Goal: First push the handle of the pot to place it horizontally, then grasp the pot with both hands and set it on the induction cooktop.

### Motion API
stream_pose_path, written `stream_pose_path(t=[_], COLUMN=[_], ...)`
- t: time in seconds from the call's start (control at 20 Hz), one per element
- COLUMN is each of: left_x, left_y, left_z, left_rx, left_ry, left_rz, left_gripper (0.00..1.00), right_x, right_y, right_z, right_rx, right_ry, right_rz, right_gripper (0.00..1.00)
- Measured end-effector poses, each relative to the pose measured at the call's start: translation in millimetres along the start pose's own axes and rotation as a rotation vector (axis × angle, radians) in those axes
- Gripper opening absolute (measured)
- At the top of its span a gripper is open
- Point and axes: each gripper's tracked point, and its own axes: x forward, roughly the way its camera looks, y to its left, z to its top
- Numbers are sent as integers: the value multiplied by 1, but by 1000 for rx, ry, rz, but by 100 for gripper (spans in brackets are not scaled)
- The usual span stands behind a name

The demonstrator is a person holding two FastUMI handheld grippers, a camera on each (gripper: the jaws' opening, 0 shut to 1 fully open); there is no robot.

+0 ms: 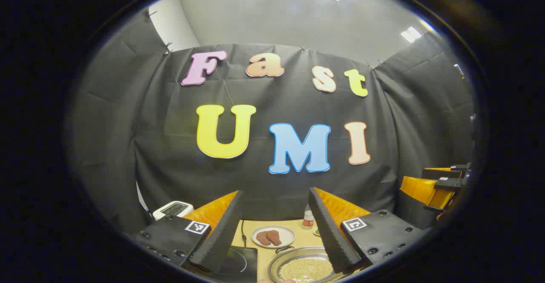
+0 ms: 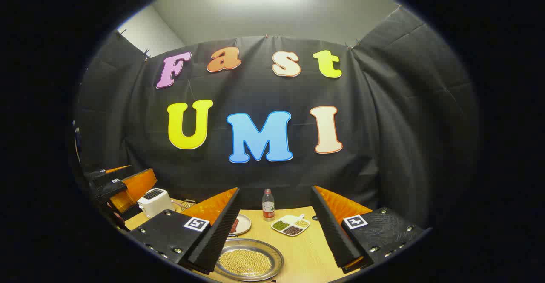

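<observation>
Both the left gripper and the right gripper are spread wide, holding nothing, well above the table. The pot, full of pale grains, sits at the bottom centre of each view, just right of the induction cooktop in the left gripper view. By my judgement nothing is done: its handle is unpushed, and the two-handed lift remains.

white two-slot toaster: far left edge of light wooden surface | clear plastic bottle with red label: upright, far edge, mid | white divided dish of green, dark and pale beans: just right of bottle | white round plate with brown meat pieces: left of bottle
</observation>
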Motion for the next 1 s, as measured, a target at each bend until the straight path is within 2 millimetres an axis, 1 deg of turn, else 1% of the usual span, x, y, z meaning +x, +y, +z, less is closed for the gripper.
stream_pose_path(t=[0.1,0.2,0.35,0.55,0.65,0.7,0.75,0.8,0.95,1.0], left_x=[-2,-8,-8,-13,-12,-12,-13,-14,-14,-13], left_y=[4,7,8,11,14,15,17,20,26,27], left_z=[-2,-2,3,4,2,2,2,1,-1,-3], left_rx=[7,-1,3,20,21,21,23,25,23,23], left_ry=[6,8,2,-1,5,5,7,10,19,23], left_rz=[2,0,-6,-1,1,1,2,7,18,19], left_gripper=[92,100,100,100,100,92,92,100,100,97], right_x=[-3,-5,-7,-6,-4,-3,-3,-2,1,2], right_y=[2,3,3,2,2,2,2,3,4,4], right_z=[0,1,4,5,6,7,5,5,-1,-4], right_rx=[1,4,10,6,11,11,9,6,4,4], right_ry=[-1,-2,-9,-10,-11,-11,-10,-7,5,13], right_rz=[-1,-5,-11,-18,-21,-22,-23,-22,-16,-14], right_gripper=[99,99,99,99,99,99,99,99,99,99])
